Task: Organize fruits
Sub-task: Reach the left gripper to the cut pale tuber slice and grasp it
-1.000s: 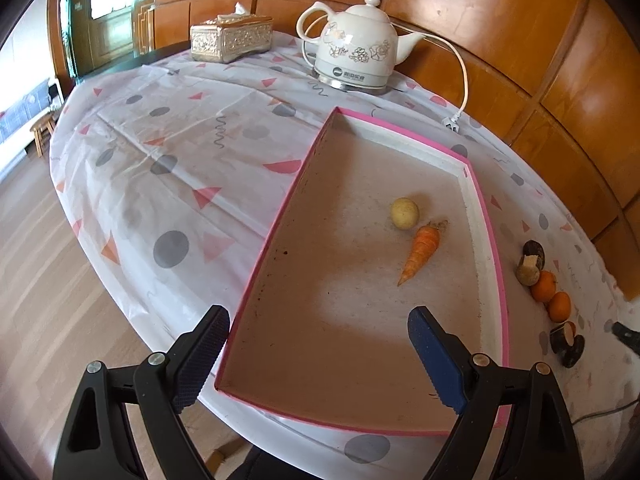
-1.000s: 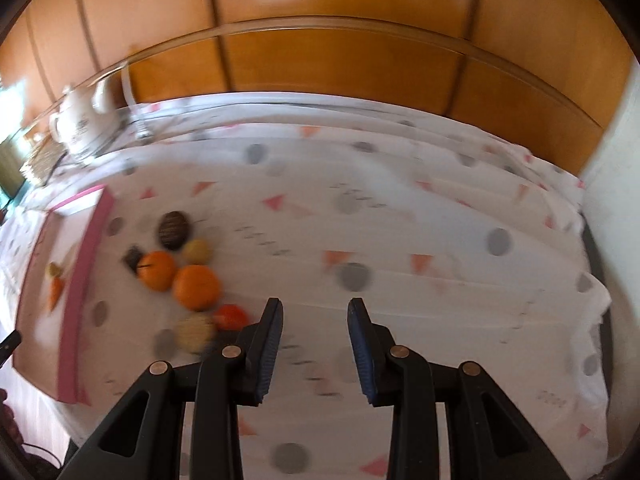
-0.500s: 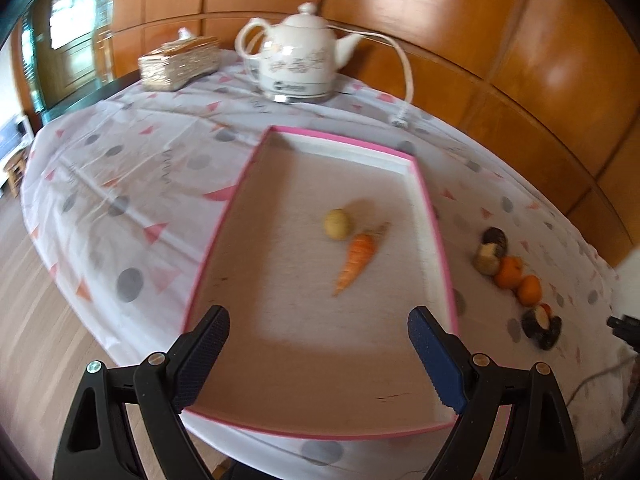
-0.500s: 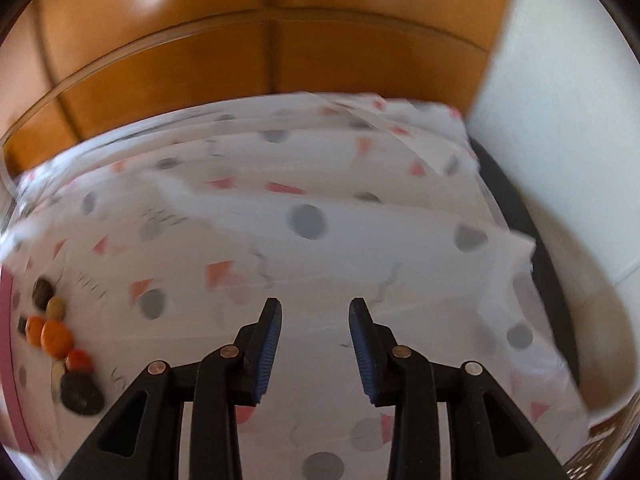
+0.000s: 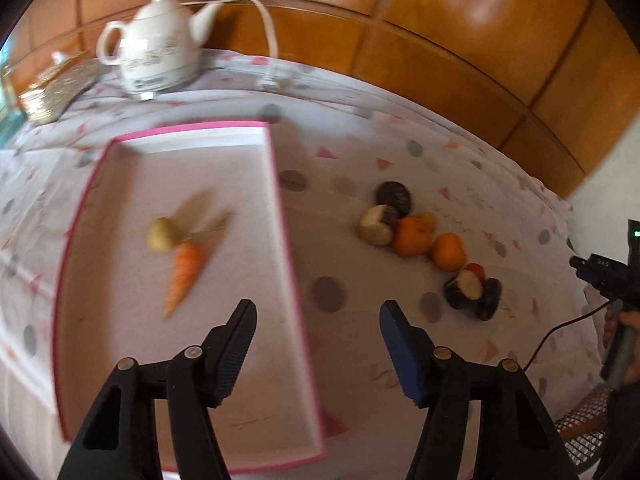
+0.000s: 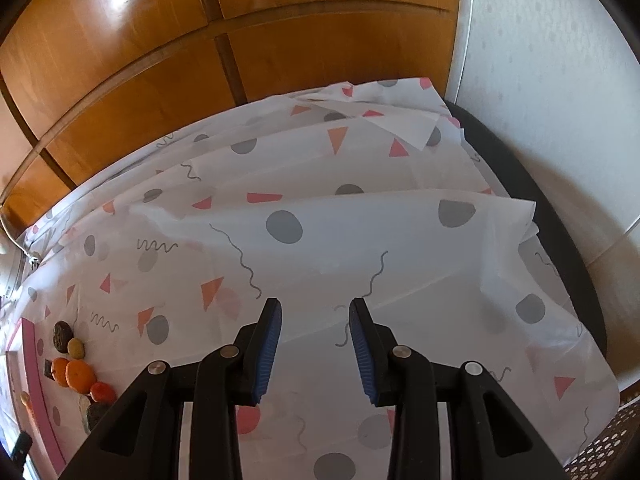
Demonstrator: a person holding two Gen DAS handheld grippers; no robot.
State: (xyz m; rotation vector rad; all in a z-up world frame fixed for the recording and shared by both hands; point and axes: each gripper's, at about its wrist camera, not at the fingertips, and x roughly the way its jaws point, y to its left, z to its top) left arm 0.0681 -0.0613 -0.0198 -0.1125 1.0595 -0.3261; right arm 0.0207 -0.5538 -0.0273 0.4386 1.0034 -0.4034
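Glossy wood-panelled wall [image 6: 132, 52] — white wall [image 6: 560, 80] beside it.

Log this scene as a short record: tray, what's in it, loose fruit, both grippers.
tray: pink-rimmed tray on the tablecloth
in tray: carrot, potato
loose fruit: oranges and dark pieces in a cluster right of the tray
left gripper: jaws just narrowed, holds nothing
right gripper: narrow gap, empty, over bare cloth

A table under a white plastic cloth [image 5: 400, 280] printed with grey dots and pink triangles carries a pink-rimmed shallow tray [image 5: 294, 280], a loose cluster of oranges and dark fruits [image 5: 424, 240], a white ceramic electric kettle [image 5: 154, 46] and a gold tissue box [image 5: 56, 88] along its far edge.
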